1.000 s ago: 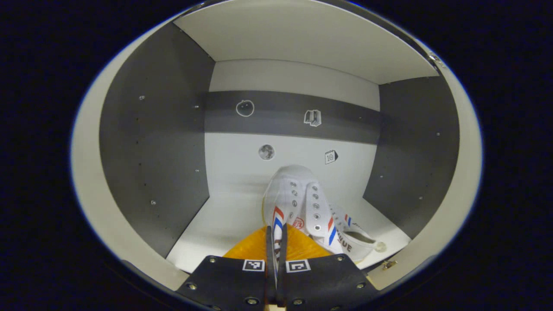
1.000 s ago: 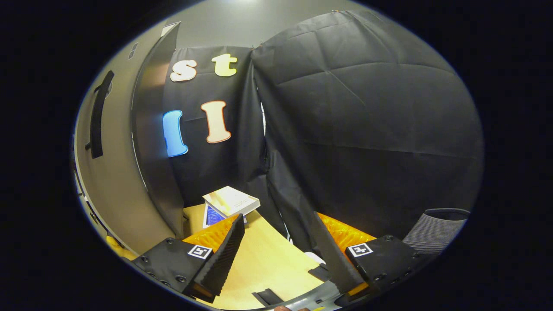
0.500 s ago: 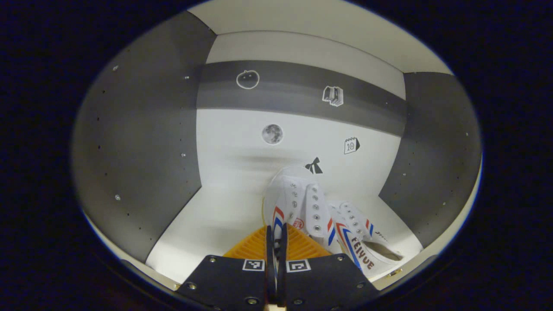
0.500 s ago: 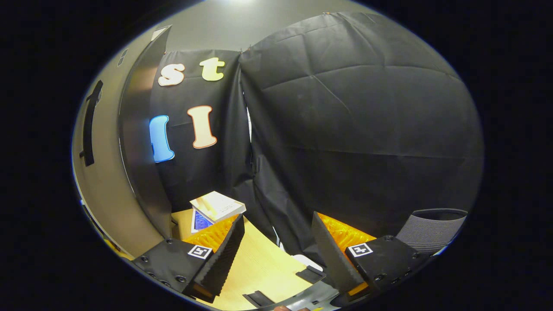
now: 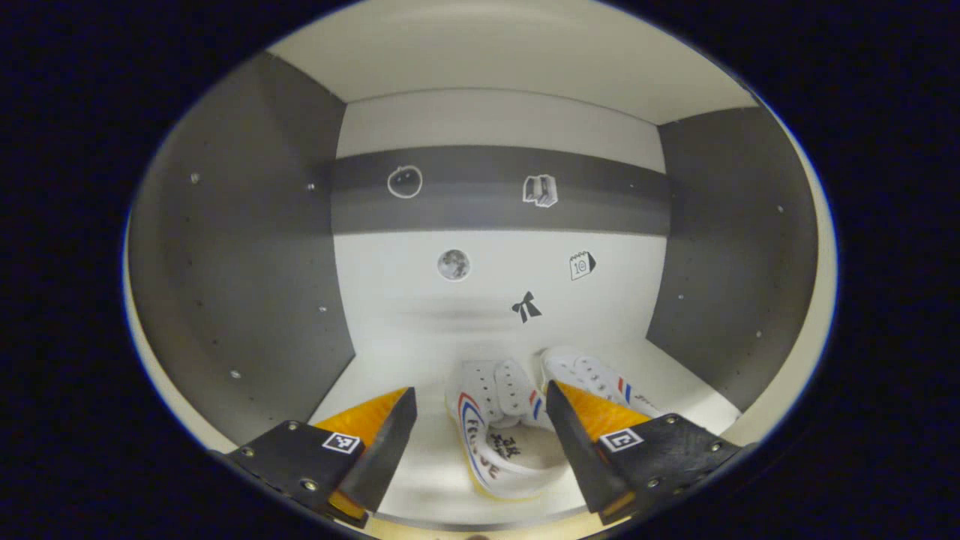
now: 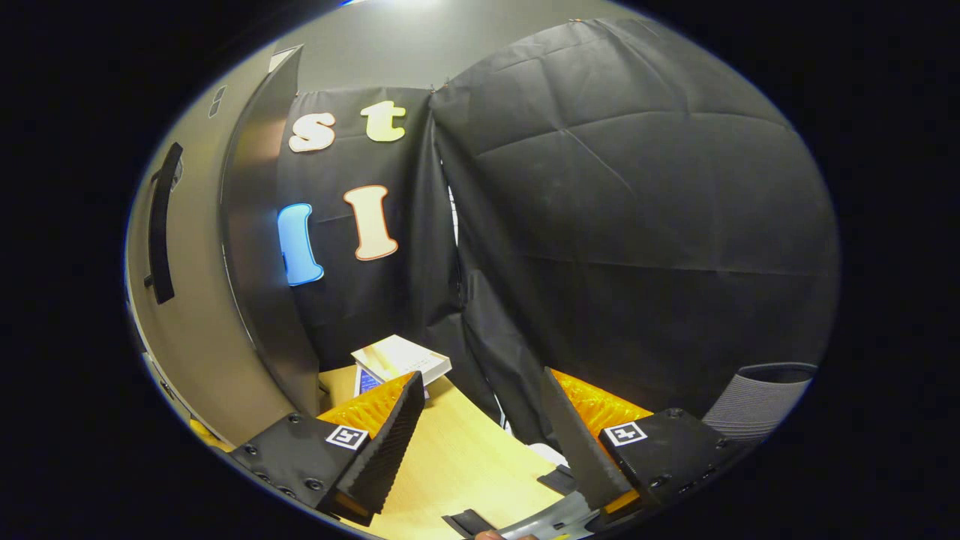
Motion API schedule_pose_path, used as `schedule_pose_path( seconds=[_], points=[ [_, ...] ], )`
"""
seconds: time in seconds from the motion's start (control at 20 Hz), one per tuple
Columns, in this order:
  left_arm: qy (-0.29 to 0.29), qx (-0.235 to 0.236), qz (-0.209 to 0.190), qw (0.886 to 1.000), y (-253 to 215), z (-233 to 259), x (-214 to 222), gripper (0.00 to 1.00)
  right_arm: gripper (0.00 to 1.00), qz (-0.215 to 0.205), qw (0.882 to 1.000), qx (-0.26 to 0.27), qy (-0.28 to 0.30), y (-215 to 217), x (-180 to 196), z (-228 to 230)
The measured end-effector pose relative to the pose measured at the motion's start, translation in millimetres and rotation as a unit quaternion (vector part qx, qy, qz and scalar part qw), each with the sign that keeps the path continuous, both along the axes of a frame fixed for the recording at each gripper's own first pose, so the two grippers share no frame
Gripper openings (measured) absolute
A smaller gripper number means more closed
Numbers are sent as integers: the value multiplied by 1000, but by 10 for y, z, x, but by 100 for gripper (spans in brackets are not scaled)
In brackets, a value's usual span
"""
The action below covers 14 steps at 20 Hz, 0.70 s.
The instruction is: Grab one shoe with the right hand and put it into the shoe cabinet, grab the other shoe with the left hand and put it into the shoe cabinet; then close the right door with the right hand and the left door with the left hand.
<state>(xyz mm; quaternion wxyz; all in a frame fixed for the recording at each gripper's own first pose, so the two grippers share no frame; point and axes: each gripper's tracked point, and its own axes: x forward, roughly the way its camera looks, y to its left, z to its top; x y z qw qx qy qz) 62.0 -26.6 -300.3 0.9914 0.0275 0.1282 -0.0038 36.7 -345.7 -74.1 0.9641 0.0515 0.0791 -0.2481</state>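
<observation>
In the left gripper view I look into the shoe cabinet [image 5: 247, 262], which has grey side walls and a white floor. A white shoe [image 5: 495, 450] with red and blue stripes lies on that floor. My left gripper [image 5: 480, 388] stands open, one finger on each side of this shoe and neither pressing on it. A second matching shoe [image 5: 592, 371] lies just to its right, partly hidden by one finger. In the right gripper view my right gripper [image 6: 483, 373] is open and holds nothing, above a wooden table [image 6: 450, 465]. The cabinet's right door [image 6: 195, 315] stands open at the left, with its dark handle [image 6: 161, 225].
Small stickers dot the cabinet's back wall [image 5: 495, 262]. A stack of books [image 6: 401, 358] lies on the table by the door's edge. A grey ribbed object [image 6: 757, 390] sits at the far right, and black cloth hangs behind the table.
My left gripper has opened and let go of the shoe, which now lies on the cabinet floor beside the other one. The right gripper has only drifted slightly.
</observation>
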Motion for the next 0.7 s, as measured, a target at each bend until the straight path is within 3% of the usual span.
schedule_pose_path(
  seconds=[0.15, 0.3, 0.35, 0.45, 0.5, 0.55, 0.7],
  points=[
    [-66, 71, -4, 995, 21, 414, -439, 99, 98, 32, 999, -5, -10, 136, 182, 190],
    [-103, 28, -25, 994, -157, 746, -972, 100, 98, 65, 997, -13, -27, 280, 343, 475],
    [-111, 4, -18, 994, -132, 795, -1149, 100, 92, 75, 997, -18, -31, 322, 389, 567],
    [-124, -41, -5, 991, -117, 805, -1459, 100, 92, 99, 994, -12, -37, 452, 505, 721],
    [-132, -49, 3, 990, -111, 792, -1609, 100, 100, 115, 992, -5, -45, 542, 540, 821],
    [-141, -50, 16, 989, -62, 797, -1760, 99, 93, 130, 990, -3, -55, 613, 578, 943],
    [-143, -38, 49, 988, 11, 744, -2080, 100, 92, 163, 983, -13, -79, 730, 668, 1267]
  ],
)
